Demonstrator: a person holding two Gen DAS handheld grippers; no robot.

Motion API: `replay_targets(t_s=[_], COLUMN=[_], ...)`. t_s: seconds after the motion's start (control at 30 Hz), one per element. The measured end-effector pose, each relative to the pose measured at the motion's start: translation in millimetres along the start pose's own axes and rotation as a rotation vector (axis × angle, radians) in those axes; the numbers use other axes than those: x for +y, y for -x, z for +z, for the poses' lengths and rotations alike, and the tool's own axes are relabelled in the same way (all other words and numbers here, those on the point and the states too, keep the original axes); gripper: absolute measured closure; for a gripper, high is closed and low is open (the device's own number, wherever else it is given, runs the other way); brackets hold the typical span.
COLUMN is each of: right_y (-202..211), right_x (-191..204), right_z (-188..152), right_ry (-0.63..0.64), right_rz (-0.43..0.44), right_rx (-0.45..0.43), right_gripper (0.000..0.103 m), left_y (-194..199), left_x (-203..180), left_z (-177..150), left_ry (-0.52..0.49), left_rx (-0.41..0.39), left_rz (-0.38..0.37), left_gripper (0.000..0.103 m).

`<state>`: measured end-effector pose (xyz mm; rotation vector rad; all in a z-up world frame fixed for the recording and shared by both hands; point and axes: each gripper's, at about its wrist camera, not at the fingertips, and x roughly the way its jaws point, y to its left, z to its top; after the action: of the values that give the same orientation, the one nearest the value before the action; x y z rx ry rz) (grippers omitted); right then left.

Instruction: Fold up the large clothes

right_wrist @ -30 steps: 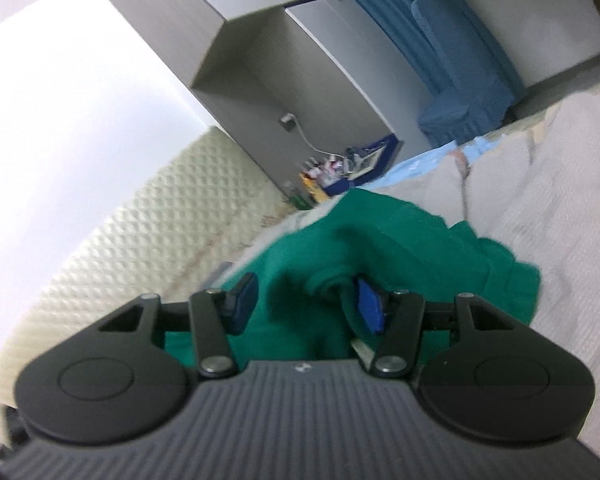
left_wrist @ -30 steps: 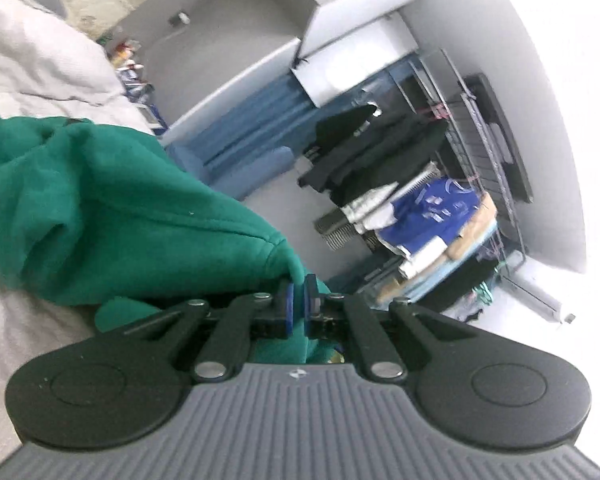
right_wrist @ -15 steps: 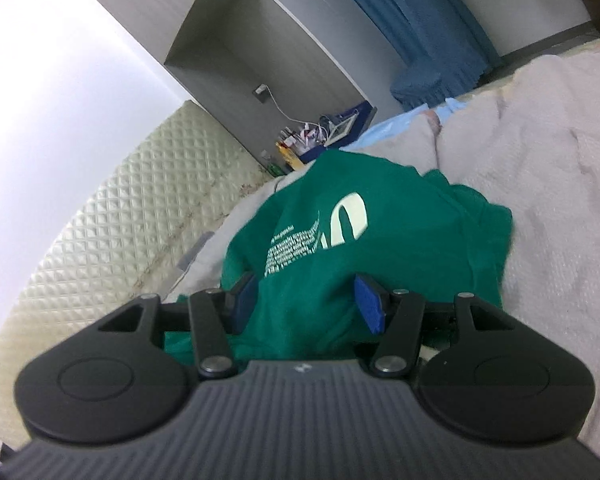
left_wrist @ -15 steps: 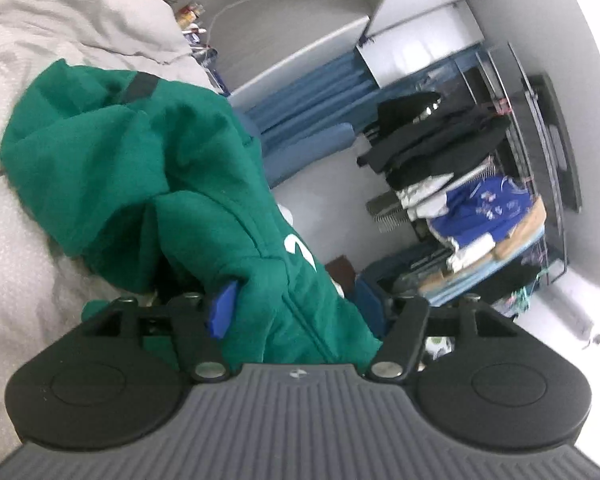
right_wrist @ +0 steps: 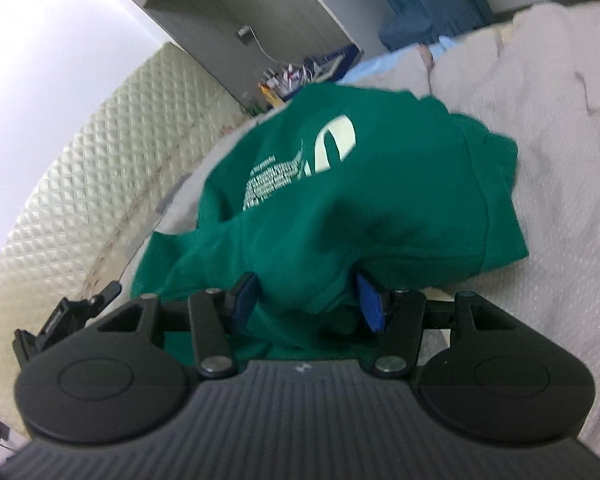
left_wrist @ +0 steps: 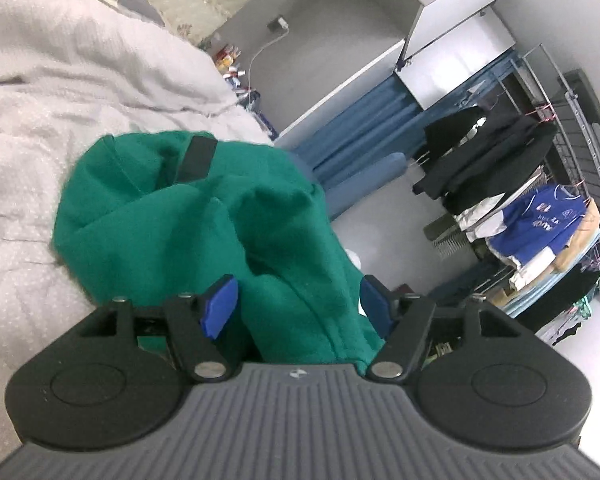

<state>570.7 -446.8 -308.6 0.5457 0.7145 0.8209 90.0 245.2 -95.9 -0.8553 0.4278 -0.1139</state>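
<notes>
Left gripper (left_wrist: 298,306) opening since earlier, green sweatshirt (left_wrist: 172,220) hem hidden

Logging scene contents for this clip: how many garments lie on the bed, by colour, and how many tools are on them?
Green garments on the bed: 1, a green sweatshirt with white print
Garments of other colours on the grey bedspread: 0
Tools with cloth between their pads: 2, the left tool, jaws opening, and the right tool
Total: 3
</notes>
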Motion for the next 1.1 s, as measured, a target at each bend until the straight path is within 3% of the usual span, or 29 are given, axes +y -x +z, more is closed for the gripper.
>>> replay_targets(t_s=[0.17,0.47,0.53,0.6,0.7,0.8,0.93,1.0,1.1], right_y=[-15.6,-45.2,-42.8,-37.0,-24.6,-6.6,18.1,24.8,24.0], right_x=[-0.2,-8.7,-10.6,-9.7,-4.7,0.4,-5.2,-10.4,-18.1], right_z=[-4.8,-5.0,-5.2,-2.6,2.0,5.5,10.7,11.5,13.4], right_ry=[0.001,-0.009,-0.016,-0.011,0.017,0.032,-0.015,-0.042,-0.094], right_rz=[0.011,-0.040,-0.034,-0.028,-0.016,0.010,0.026,0.020,-0.005], right_rx=[0.051,0.119,0.103,0.071,0.005,-0.075,-0.170,-0.193,-0.204], right_gripper=[0.046,0.046,0.047,0.058,0.064,0.066,0.066,0.066,0.066], left_y=[-27.0,-69.4,-74.3,-76.2,-71.4,-53.3,-43.3,-42.5,-48.3], left_x=[6.3,7.1,1.9,-1.7,-5.6,-14.1,-20.5,-18.0,-12.8], left_z=[-3.9,-18.7,-23.6,-26.5,-27.8,-29.1,-37.5,-45.3,-54.2], left_ry=[0.000,-0.091,-0.134,-0.160,-0.163,-0.178,-0.120,-0.073,-0.056], left_rx=[0.063,0.192,0.210,0.218,0.210,0.161,0.221,0.267,0.308], left_rz=[-0.043,-0.006,-0.009,-0.017,-0.078,-0.199,-0.315,-0.325,-0.264], left_gripper=[0.031,0.033,0.049,0.069,0.085,0.086,0.086,0.086,0.086])
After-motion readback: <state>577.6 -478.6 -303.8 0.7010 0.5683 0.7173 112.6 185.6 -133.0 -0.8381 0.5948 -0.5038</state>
